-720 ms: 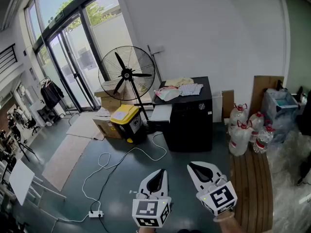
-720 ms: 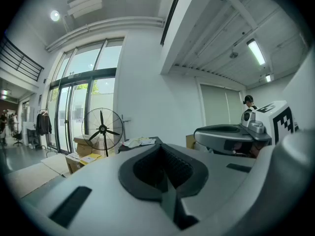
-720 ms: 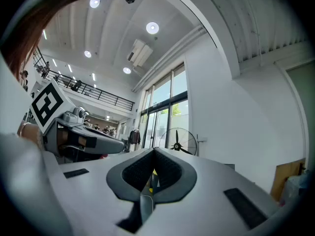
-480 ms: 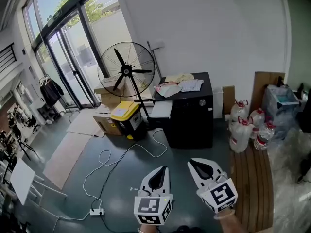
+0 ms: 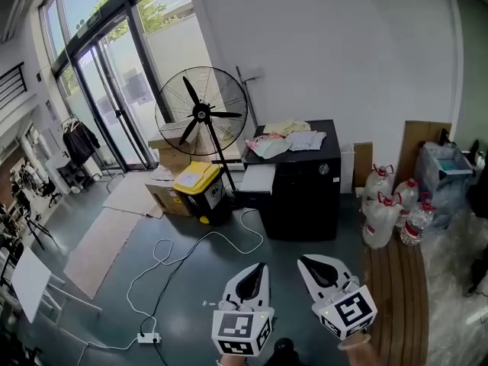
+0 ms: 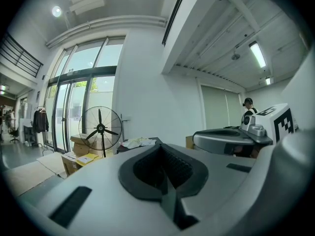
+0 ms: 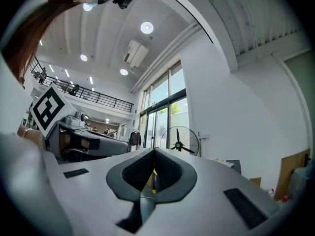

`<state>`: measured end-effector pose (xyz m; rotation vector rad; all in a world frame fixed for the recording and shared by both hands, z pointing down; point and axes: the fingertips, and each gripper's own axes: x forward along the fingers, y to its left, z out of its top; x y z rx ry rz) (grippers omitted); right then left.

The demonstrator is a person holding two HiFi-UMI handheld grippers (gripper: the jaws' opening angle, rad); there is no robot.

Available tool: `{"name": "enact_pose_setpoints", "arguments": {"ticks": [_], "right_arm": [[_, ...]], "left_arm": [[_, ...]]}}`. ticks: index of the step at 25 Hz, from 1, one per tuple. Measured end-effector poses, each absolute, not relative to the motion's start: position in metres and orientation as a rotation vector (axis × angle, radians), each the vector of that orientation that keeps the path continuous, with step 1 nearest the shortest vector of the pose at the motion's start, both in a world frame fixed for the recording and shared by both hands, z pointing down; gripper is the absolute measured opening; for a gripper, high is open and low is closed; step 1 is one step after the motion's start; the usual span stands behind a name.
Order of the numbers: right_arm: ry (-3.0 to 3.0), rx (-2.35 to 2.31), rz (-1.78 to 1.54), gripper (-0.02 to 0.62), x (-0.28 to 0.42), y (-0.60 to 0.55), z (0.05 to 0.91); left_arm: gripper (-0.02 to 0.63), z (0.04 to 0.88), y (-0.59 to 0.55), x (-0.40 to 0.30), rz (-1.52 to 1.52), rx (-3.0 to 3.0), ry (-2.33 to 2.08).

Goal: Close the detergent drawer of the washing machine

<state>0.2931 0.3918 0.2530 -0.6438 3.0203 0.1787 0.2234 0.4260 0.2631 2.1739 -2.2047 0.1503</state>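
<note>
The black washing machine (image 5: 303, 195) stands against the far wall with clothes (image 5: 288, 139) heaped on top. A white part (image 5: 257, 178) juts out at its left side; I cannot tell whether it is the drawer. Both grippers hover low in the head view, far from the machine. My left gripper (image 5: 256, 270) is shut and holds nothing, and my right gripper (image 5: 306, 261) beside it is shut and holds nothing too. In the left gripper view the left gripper (image 6: 160, 147) points toward the machine (image 6: 140, 144). The right gripper (image 7: 153, 152) shows only a thin slit between its pads.
A big standing fan (image 5: 200, 114) and a yellow-lidded bin (image 5: 197, 192) stand left of the machine, beside cardboard boxes (image 5: 169, 157). A white cable (image 5: 200, 244) runs across the floor to a power strip (image 5: 147, 336). Water bottles (image 5: 385, 210) and a wooden platform (image 5: 396, 296) are on the right.
The head view has shifted a little, and both grippers sit slightly lower in it. Both stay shut and side by side.
</note>
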Motion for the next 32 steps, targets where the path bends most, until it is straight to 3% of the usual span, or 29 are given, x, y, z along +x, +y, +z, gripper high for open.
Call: {"name": "enact_pose_setpoints", "arguments": {"ticks": [32], "right_arm": [[2.996, -0.813, 0.096, 0.025, 0.109, 0.258, 0.261]], "left_arm": [[0.017, 0.286, 0.299, 0.040, 0.162, 2.296, -2.046]]}}
